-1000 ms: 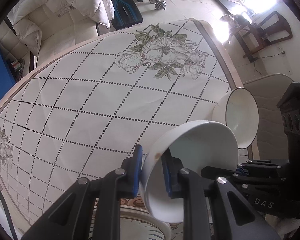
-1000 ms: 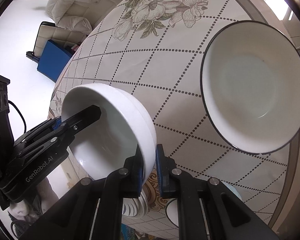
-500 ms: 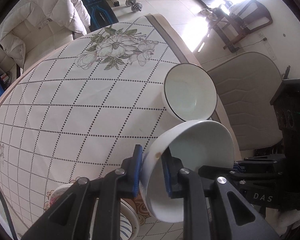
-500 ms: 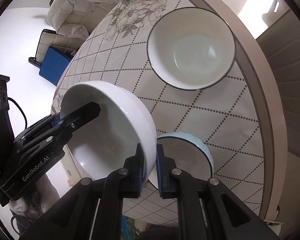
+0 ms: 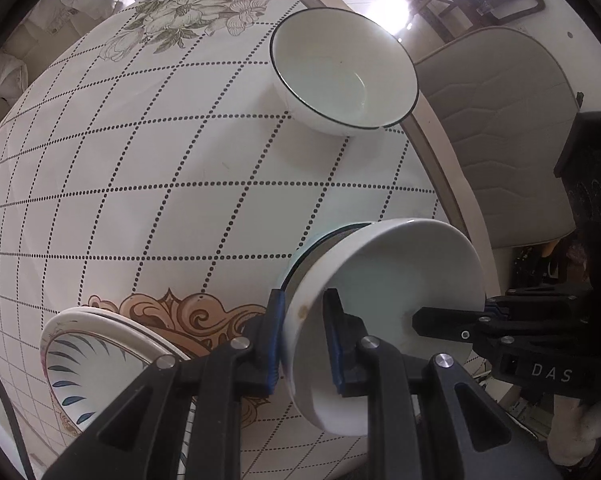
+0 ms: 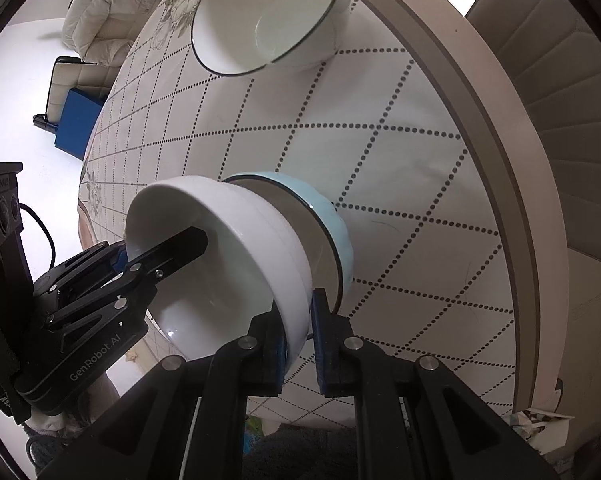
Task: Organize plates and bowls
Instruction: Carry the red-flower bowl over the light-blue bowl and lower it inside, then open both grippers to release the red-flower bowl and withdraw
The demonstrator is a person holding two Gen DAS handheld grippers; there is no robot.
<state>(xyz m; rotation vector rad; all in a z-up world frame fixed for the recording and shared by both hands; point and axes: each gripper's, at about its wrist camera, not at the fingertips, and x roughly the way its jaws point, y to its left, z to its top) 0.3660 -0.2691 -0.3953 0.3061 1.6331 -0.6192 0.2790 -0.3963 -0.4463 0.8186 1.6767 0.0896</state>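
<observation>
A plain white bowl (image 5: 400,280) hangs tilted between both grippers. My left gripper (image 5: 302,336) is shut on its near rim, one pad inside and one outside. My right gripper (image 6: 298,332) is shut on the opposite rim of the same white bowl (image 6: 252,224). Right under it, a light blue bowl (image 6: 334,220) with a dark rim stands on the table, showing as a dark arc (image 5: 314,244) in the left wrist view. I cannot tell whether the two bowls touch. Farther off stands a white bowl with a thin black rim (image 5: 344,80), (image 6: 268,12).
A plate with blue feather marks (image 5: 88,356) lies at the table's near left. The round table (image 6: 440,200) has a dotted diamond cloth and a beige edge. A grey padded chair (image 5: 500,120) stands just beyond that edge. A white sofa (image 6: 100,8) is in the background.
Both grippers have carried the white bowl across the table toward the black-rimmed bowl. The light blue bowl now sits under it, and the feather-marked plate has come into view.
</observation>
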